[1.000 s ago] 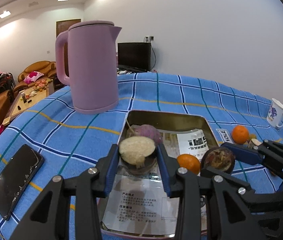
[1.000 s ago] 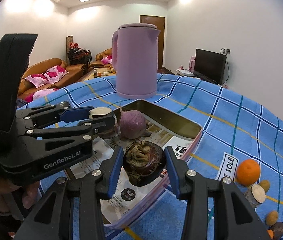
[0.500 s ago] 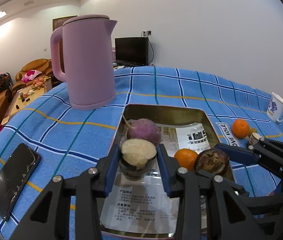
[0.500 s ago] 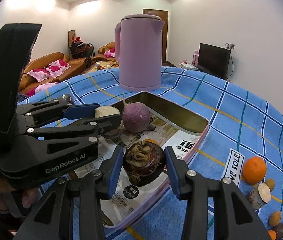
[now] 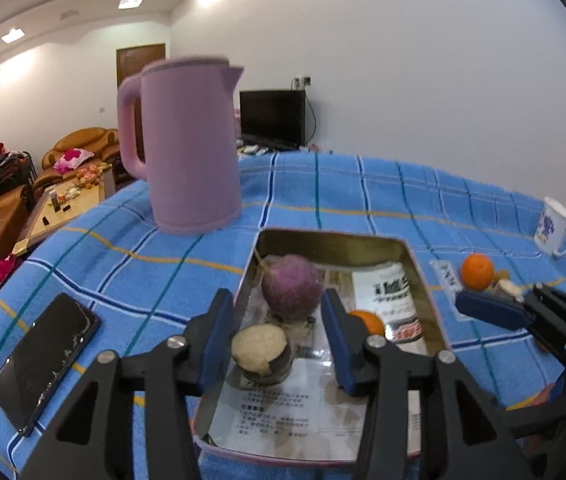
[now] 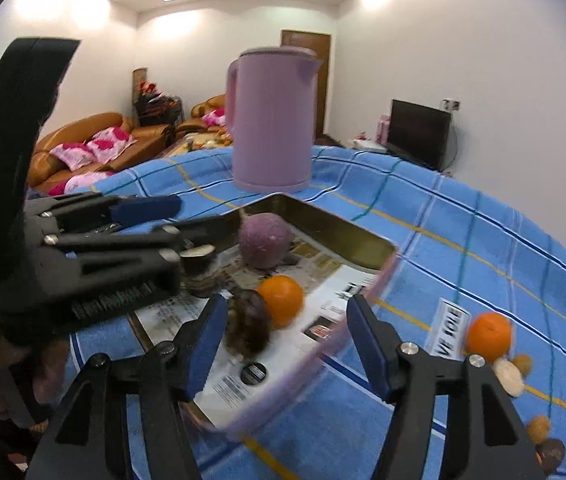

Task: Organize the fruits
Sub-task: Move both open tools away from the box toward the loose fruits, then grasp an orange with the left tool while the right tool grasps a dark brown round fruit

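Fingers of left gripper [image 5: 279, 340] opening, cut fruit half [image 5: 261, 350] sitting free between them on tray [image 5: 335, 240] paper; right gripper [image 6: 287, 340] opening too, dark fruit [image 6: 249, 330] lying by its left finger, inside tray.

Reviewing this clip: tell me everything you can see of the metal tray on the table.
The tray is a shallow rectangular tin with rounded corners, dull gold inside and pinkish on its outer rim. It lies flat on the blue checked cloth, in front of the pink kettle, apart from it. Printed paper lines its floor. Inside lie a purple round root, an orange, a cut piece with a pale face and a dark brown piece.
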The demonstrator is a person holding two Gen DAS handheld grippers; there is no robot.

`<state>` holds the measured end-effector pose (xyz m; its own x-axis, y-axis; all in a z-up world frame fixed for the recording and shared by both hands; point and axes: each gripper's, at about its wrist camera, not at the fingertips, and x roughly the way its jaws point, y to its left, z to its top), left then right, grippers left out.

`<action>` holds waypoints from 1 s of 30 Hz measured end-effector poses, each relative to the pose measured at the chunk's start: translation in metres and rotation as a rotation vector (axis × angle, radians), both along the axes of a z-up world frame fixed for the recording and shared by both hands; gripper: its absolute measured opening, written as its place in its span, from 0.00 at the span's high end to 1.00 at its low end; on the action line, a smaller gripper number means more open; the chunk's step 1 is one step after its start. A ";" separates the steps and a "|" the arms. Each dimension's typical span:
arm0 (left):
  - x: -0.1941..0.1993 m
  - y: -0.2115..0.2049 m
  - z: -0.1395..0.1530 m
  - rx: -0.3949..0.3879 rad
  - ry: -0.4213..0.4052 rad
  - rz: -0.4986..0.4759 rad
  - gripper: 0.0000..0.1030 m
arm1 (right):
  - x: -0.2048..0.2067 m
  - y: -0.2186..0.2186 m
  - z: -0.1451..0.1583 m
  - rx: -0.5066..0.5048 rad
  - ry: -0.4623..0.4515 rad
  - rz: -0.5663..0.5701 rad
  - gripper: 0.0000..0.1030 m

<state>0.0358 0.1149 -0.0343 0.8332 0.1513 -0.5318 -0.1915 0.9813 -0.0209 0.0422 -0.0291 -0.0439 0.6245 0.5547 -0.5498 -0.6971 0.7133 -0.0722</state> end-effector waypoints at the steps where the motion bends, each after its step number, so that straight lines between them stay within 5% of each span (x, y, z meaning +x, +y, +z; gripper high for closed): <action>1: -0.001 -0.002 0.002 0.001 -0.008 -0.004 0.51 | -0.001 -0.008 0.002 0.015 0.002 -0.013 0.38; 11: 0.002 -0.070 0.013 -0.007 -0.032 -0.158 0.40 | -0.007 -0.108 0.014 0.042 -0.013 -0.232 0.38; 20: 0.019 -0.163 0.003 -0.057 0.057 -0.395 0.37 | 0.000 -0.226 0.011 0.059 0.028 -0.551 0.38; 30: 0.038 -0.241 -0.017 -0.064 0.178 -0.592 0.41 | 0.009 -0.265 0.008 0.108 0.073 -0.623 0.38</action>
